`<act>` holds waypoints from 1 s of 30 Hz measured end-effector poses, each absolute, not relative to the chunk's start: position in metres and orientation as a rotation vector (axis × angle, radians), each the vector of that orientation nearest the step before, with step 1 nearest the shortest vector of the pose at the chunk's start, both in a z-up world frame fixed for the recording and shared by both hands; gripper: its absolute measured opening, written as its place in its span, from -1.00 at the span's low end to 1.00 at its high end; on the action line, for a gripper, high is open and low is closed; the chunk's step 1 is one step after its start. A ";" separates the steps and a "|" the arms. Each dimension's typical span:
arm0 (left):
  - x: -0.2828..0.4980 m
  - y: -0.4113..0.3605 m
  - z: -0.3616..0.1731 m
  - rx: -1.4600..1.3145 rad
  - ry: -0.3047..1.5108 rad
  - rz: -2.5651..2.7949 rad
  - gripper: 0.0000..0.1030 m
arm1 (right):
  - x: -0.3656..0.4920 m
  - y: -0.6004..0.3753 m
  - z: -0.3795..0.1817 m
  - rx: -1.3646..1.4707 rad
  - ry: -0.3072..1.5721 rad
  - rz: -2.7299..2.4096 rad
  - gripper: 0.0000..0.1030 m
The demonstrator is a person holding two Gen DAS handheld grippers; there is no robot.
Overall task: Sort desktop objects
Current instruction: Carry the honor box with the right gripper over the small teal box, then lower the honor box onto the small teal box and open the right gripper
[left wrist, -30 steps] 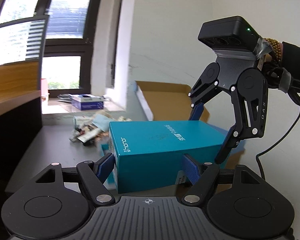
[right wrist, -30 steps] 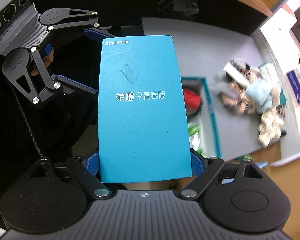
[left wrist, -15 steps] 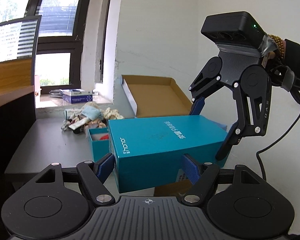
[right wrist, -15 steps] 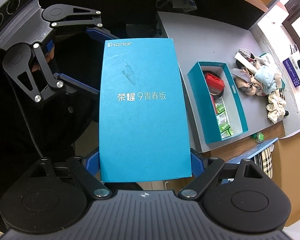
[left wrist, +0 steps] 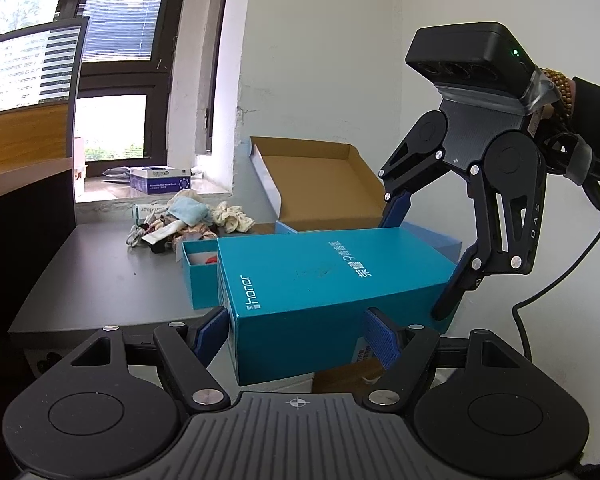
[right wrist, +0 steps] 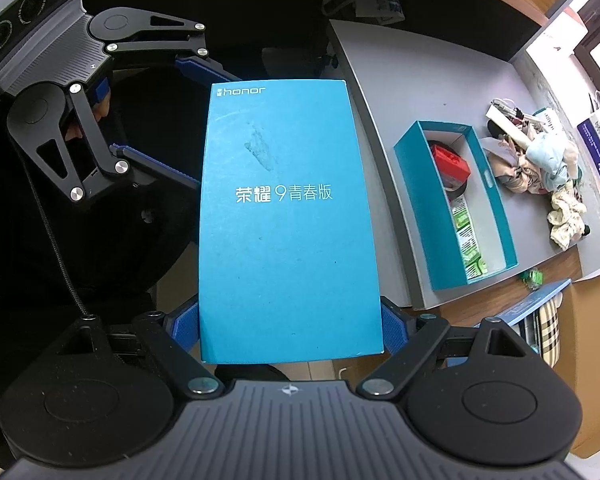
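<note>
A blue phone-box lid (left wrist: 332, 280) printed "honor" hangs level in the air beside the grey desk (left wrist: 100, 280). My left gripper (left wrist: 296, 334) is shut on its near end, a blue pad against each side. My right gripper (left wrist: 418, 264) comes down from above and clamps the far end. In the right wrist view the lid (right wrist: 288, 220) fills the middle, with the right gripper (right wrist: 290, 332) pressing both long edges and the left gripper (right wrist: 214, 130) at the lid's upper left corner. The matching open box (right wrist: 496, 208) lies on the desk and holds a red item (right wrist: 450, 162) and green packets (right wrist: 470, 248).
A pile of cloths and small items (left wrist: 192, 216) lies behind the open box (left wrist: 200, 276). An open cardboard box (left wrist: 320, 184) leans by the white wall. A purple-and-white carton (left wrist: 160, 178) rests on the window sill. A black cable (left wrist: 560, 280) hangs from the right hand's sleeve (left wrist: 596, 112).
Both grippers have carried the lid together. In the right wrist view the desk and open box have slid out to the right from under the lid, mostly during the earlier half second.
</note>
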State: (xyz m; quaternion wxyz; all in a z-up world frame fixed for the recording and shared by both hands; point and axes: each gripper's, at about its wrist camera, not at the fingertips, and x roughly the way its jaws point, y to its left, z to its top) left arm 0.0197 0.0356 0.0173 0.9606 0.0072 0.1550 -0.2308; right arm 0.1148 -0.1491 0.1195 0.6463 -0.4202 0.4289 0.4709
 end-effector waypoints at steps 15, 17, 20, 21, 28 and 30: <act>0.071 0.035 0.034 0.045 0.281 -0.457 0.50 | 0.165 -0.146 0.132 -0.980 0.919 1.036 0.75; 0.078 0.035 0.035 0.039 0.282 -0.454 0.50 | 0.172 -0.146 0.134 -0.988 0.914 1.033 0.75; 0.089 0.034 0.036 0.035 0.283 -0.451 0.50 | 0.184 -0.146 0.136 -0.995 0.908 1.031 0.75; 0.092 0.034 0.037 0.034 0.285 -0.451 0.50 | 0.188 -0.146 0.136 -0.995 0.907 1.031 0.75; 0.110 0.034 0.039 0.019 0.309 -0.455 0.49 | 0.213 -0.147 0.134 -0.999 0.912 1.040 0.75; 0.115 0.036 0.039 0.010 0.319 -0.459 0.49 | 0.220 -0.145 0.132 -1.005 0.921 1.047 0.75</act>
